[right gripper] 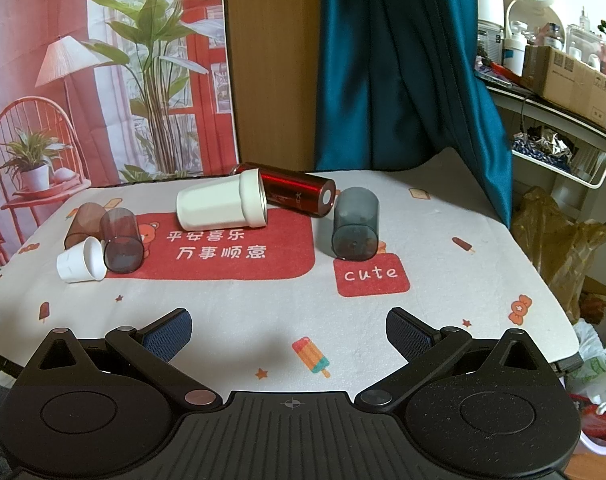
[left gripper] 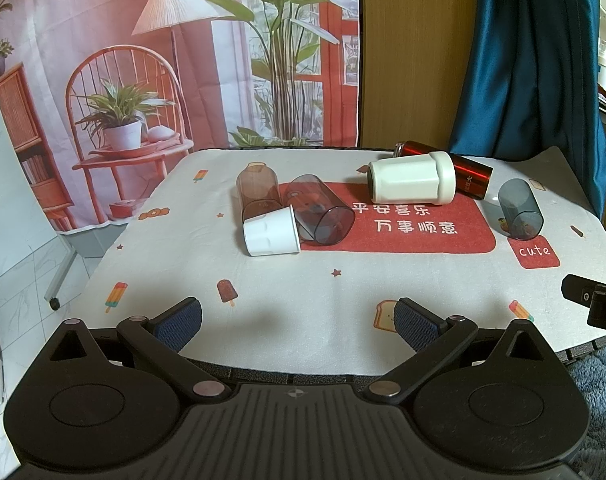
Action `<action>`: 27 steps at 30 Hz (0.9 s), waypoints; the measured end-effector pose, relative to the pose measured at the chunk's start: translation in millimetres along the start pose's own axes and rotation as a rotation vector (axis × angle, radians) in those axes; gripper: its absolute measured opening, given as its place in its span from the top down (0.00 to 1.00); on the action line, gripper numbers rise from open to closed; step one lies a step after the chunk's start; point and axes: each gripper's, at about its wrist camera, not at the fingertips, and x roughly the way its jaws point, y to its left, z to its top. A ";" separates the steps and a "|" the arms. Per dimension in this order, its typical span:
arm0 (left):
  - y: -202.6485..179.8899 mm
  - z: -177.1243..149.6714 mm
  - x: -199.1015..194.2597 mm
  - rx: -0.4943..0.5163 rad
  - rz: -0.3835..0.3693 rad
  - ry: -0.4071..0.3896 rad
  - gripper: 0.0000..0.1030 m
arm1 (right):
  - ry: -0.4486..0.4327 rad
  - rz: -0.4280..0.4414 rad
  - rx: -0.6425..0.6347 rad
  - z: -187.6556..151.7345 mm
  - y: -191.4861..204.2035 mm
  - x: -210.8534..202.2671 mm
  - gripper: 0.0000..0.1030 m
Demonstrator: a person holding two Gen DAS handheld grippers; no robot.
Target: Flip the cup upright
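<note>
Several cups lie on their sides on the table mat [left gripper: 303, 288]. A small white cup [left gripper: 271, 231] [right gripper: 82, 261] lies at left beside a smoky grey cup [left gripper: 323, 210] [right gripper: 121, 240] and a brown cup [left gripper: 259, 194] [right gripper: 83, 224]. A large white cup [left gripper: 413, 178] [right gripper: 223, 205] lies mid-table against a red metallic bottle [left gripper: 469, 174] [right gripper: 299, 192]. A dark grey cup [left gripper: 520, 209] [right gripper: 356, 225] lies at right. My left gripper [left gripper: 299, 322] and right gripper [right gripper: 289, 332] are open and empty over the near edge.
A printed backdrop [left gripper: 163, 52] and a blue curtain [right gripper: 403, 64] hang behind the table. A cluttered shelf [right gripper: 555, 80] and plastic bags [right gripper: 563, 248] stand at right. The right gripper's body shows at the edge of the left wrist view [left gripper: 595, 300].
</note>
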 end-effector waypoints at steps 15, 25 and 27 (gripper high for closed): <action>0.1 -0.7 0.5 -0.001 0.000 0.001 0.00 | 0.001 0.000 0.001 -0.1 -0.1 0.3 0.00; 0.9 -2.5 0.9 -0.004 0.000 0.002 0.00 | 0.003 0.000 0.001 -1.7 0.0 0.7 0.00; 1.1 -2.3 0.9 -0.004 0.000 0.002 0.00 | 0.005 0.000 0.001 -2.8 -0.3 1.4 0.00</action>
